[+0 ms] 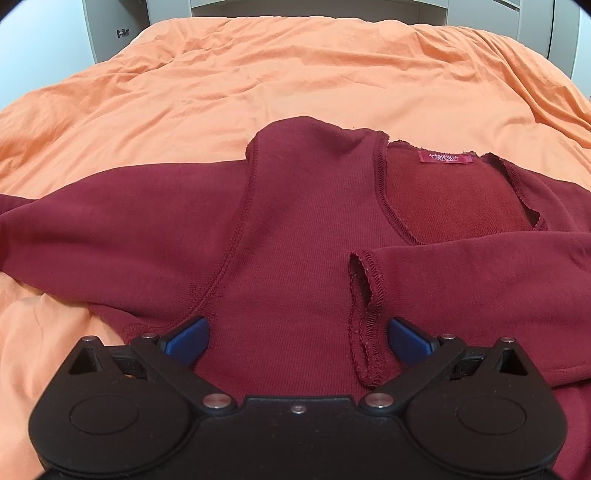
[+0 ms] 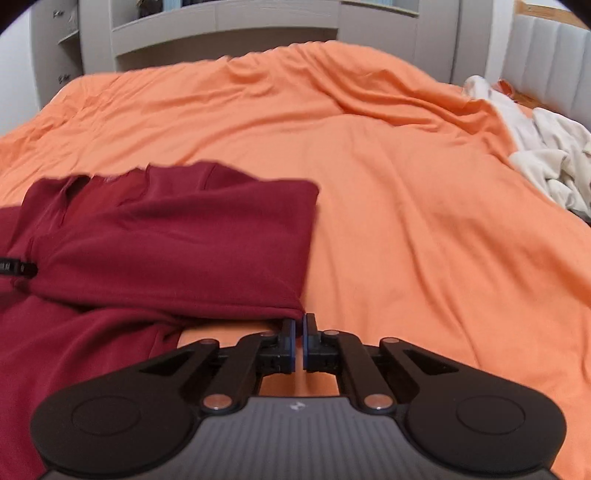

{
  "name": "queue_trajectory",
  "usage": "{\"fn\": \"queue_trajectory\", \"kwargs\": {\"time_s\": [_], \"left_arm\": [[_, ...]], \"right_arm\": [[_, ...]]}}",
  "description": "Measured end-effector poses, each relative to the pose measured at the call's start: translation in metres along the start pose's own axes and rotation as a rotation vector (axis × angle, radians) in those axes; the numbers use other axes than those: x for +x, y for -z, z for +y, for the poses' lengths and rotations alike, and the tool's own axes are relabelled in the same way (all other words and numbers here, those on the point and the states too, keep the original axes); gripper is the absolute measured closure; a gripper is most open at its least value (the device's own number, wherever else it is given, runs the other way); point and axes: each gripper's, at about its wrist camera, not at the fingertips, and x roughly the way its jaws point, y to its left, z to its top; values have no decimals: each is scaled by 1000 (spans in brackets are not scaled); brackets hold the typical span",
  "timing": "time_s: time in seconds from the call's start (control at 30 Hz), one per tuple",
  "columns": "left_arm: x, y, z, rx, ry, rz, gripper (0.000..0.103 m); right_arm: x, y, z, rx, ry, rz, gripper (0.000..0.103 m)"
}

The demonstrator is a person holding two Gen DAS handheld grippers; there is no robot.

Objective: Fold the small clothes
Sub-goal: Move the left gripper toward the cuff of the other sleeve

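Note:
A dark red long-sleeved top lies spread on the orange bed cover, neckline and pink label facing up. One sleeve is folded across the body, and its cuff lies between the blue pads of my left gripper. That gripper hovers open over the top's body and holds nothing. In the right wrist view the top lies at the left with its side folded in. My right gripper is shut right beside the near corner of that fold, with no cloth visible between its pads.
Orange bed cover stretches far ahead and to the right. A heap of white clothes lies at the bed's right edge by a padded headboard. Grey shelving stands beyond the bed.

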Motion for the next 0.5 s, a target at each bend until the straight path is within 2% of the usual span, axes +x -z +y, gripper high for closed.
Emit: {"fn": "queue_trajectory", "kwargs": {"time_s": [0.1, 0.2, 0.27, 0.33, 0.43, 0.5], "left_arm": [[0, 0, 0, 1, 0, 0, 0], [0, 0, 1, -4, 5, -1, 0], [-1, 0, 3, -11, 12, -5, 0], [-4, -2, 5, -20, 25, -7, 0], [-16, -8, 17, -65, 75, -1, 0], [-31, -15, 31, -101, 99, -11, 0]], "right_arm": [[-8, -1, 5, -28, 27, 1, 98], [-21, 1, 3, -9, 78, -12, 90], [-32, -1, 0, 11, 91, -53, 76], [-37, -5, -1, 42, 72, -102, 49], [-28, -14, 5, 39, 62, -131, 32], [-11, -18, 10, 22, 76, -84, 24]]}}
